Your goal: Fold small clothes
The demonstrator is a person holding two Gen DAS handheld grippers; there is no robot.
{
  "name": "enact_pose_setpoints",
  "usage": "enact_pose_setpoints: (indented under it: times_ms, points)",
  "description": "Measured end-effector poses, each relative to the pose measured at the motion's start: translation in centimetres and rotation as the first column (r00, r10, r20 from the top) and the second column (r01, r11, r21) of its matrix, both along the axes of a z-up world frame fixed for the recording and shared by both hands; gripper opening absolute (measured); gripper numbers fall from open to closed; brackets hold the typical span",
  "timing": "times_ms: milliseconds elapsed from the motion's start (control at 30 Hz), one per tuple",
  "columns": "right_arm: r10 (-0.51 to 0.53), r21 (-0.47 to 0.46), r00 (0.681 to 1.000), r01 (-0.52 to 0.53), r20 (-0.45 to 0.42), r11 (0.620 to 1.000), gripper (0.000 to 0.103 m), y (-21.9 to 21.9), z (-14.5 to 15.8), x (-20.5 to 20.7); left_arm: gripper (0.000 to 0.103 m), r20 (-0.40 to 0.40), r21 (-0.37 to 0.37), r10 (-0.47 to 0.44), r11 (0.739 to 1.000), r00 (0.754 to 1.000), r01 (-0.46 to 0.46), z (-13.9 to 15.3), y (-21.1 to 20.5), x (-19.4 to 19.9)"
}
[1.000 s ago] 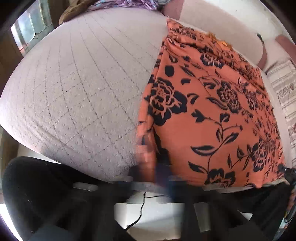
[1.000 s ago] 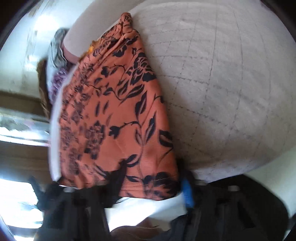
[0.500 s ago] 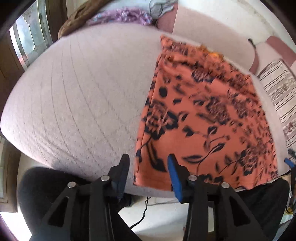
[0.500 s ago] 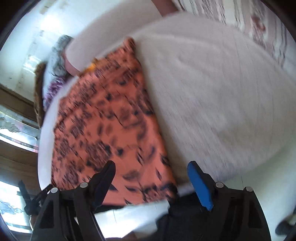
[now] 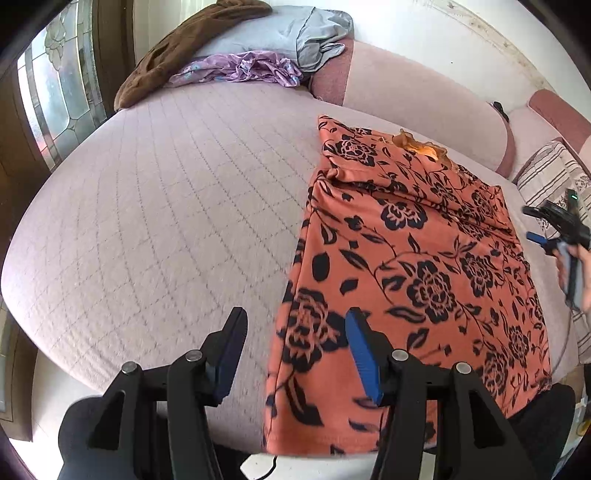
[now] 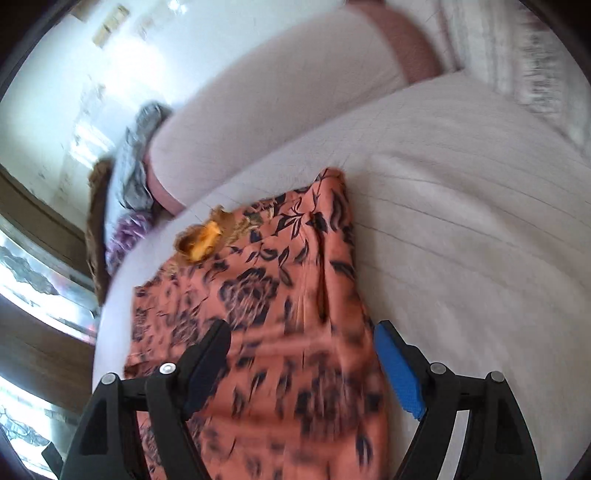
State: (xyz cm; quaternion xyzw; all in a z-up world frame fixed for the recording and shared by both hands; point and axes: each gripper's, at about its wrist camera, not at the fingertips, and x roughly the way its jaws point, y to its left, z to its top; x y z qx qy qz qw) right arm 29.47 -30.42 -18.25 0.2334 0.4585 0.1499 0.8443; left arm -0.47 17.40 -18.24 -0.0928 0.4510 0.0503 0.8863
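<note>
An orange garment with black flowers [image 5: 406, 266] lies flat, folded lengthwise, on a pale quilted bed [image 5: 166, 221]. My left gripper [image 5: 295, 325] is open and empty, raised above the garment's near left edge. My right gripper [image 6: 303, 336] is open and empty, raised over the garment's [image 6: 266, 302] right side; it also shows in the left wrist view [image 5: 554, 236] at the garment's right edge. A frilly orange collar [image 6: 203, 240] shows at the garment's far end.
A brown cloth [image 5: 177, 48], a purple garment [image 5: 243, 70] and a grey one [image 5: 306, 33] are piled at the bed's far corner. A padded headboard [image 5: 424, 96] runs along the far side. A striped pillow [image 5: 550, 173] lies right. A window [image 5: 55, 92] is left.
Both grippers let go of the garment's near corners, opened, and lifted up and away. The garment now rests flat on the bed.
</note>
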Motion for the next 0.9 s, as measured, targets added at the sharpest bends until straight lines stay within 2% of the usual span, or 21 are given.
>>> enact_pose_setpoints:
  times_ms: [67, 100, 167, 200, 267, 333, 367, 400, 433, 467, 533, 567, 633, 667, 767, 867, 900]
  points:
    - [0.000, 0.000, 0.998, 0.000, -0.057, 1.000, 0.082, 0.7, -1.6, 3.2, 0.056, -0.005, 0.000, 0.001, 1.000, 1.000, -0.001, -0.3, 0.0, 1.1]
    - [0.024, -0.011, 0.995, -0.025, -0.101, 1.000, 0.072, 1.3, -2.6, 4.3, 0.056, -0.006, -0.003, 0.000, 1.000, 1.000, 0.000, -0.5, 0.0, 1.6]
    - [0.044, -0.115, 0.986, -0.063, -0.162, 0.991, 0.030, 2.6, -4.1, 5.2, 0.056, -0.004, 0.002, 0.002, 1.000, 1.000, -0.002, -0.8, -0.1, 2.7]
    - [0.051, -0.136, 0.987, -0.073, -0.153, 0.988, 0.027, 2.8, -4.1, 5.1, 0.056, -0.003, 0.005, 0.001, 1.000, 1.000, -0.001, -0.8, -0.1, 3.0]
    - [0.013, -0.076, 0.988, -0.025, -0.157, 0.997, 0.026, 1.7, -4.3, 4.9, 0.056, -0.004, 0.005, -0.014, 1.000, 1.000, 0.014, -1.2, -0.3, 3.8]
    - [0.006, -0.021, 0.990, -0.009, -0.143, 1.000, 0.034, 1.4, -4.1, 4.6, 0.056, -0.005, 0.001, -0.039, 0.999, 0.999, 0.039, -1.4, -0.6, 4.5]
    - [0.026, -0.021, 0.992, -0.028, -0.123, 0.999, 0.043, 1.6, -3.6, 4.5, 0.056, -0.002, 0.004, -0.048, 0.999, 0.999, 0.048, -1.4, -0.8, 4.8]
    - [0.035, -0.036, 0.995, -0.039, -0.094, 0.999, 0.066, 1.8, -3.0, 4.5, 0.056, 0.000, 0.006, -0.057, 0.998, 0.998, 0.057, -1.4, -1.0, 5.2]
    - [0.004, -0.042, 0.999, -0.007, -0.054, 0.999, 0.074, 1.6, -2.3, 4.8, 0.056, 0.005, 0.002, -0.071, 0.997, 0.997, 0.071, -1.4, -1.1, 5.8]
    - [-0.030, -0.032, 0.999, 0.028, -0.040, 0.999, 0.076, 1.2, -2.1, 5.3, 0.056, 0.014, -0.008, -0.082, 0.997, 0.997, 0.082, -1.3, -1.2, 6.4]
    - [-0.104, 0.045, 0.994, 0.106, -0.043, 0.993, 0.076, 0.2, -2.3, 7.5, 0.056, 0.025, -0.056, -0.093, 0.994, 0.995, 0.094, -0.9, -1.1, 8.7]
    - [-0.095, 0.074, 0.993, 0.100, -0.071, 0.992, 0.073, 0.3, -3.1, 9.1, 0.056, 0.033, -0.083, -0.102, 0.991, 0.994, 0.104, -0.6, -0.9, 10.1]
    - [-0.047, 0.082, 0.993, 0.057, -0.111, 0.995, 0.048, 1.2, -4.3, 10.9, 0.056, 0.064, -0.139, -0.113, 0.983, 0.991, 0.121, 0.3, -0.5, 13.6]
    - [-0.037, 0.057, 0.993, 0.043, -0.109, 0.997, 0.038, 1.8, -4.5, 11.4, 0.056, 0.074, -0.143, -0.116, 0.982, 0.990, 0.126, 0.5, -0.4, 15.2]
    - [-0.004, 0.041, 0.996, 0.007, -0.084, 0.999, 0.041, 2.5, -4.2, 11.5, 0.058, 0.098, -0.123, -0.148, 0.979, 0.984, 0.160, 0.6, 0.0, 21.7]
    - [-0.001, 0.072, 0.998, 0.006, -0.059, 0.997, 0.060, 1.7, -3.8, 10.6, 0.058, 0.030, -0.118, -0.122, 0.985, 0.992, 0.125, -1.5, 0.5, 28.6]
    - [0.006, 0.073, 0.999, -0.003, -0.043, 0.997, 0.060, 1.9, -3.6, 10.7, 0.056, -0.004, -0.111, -0.108, 0.988, 0.994, 0.107, -2.5, 0.6, 30.5]
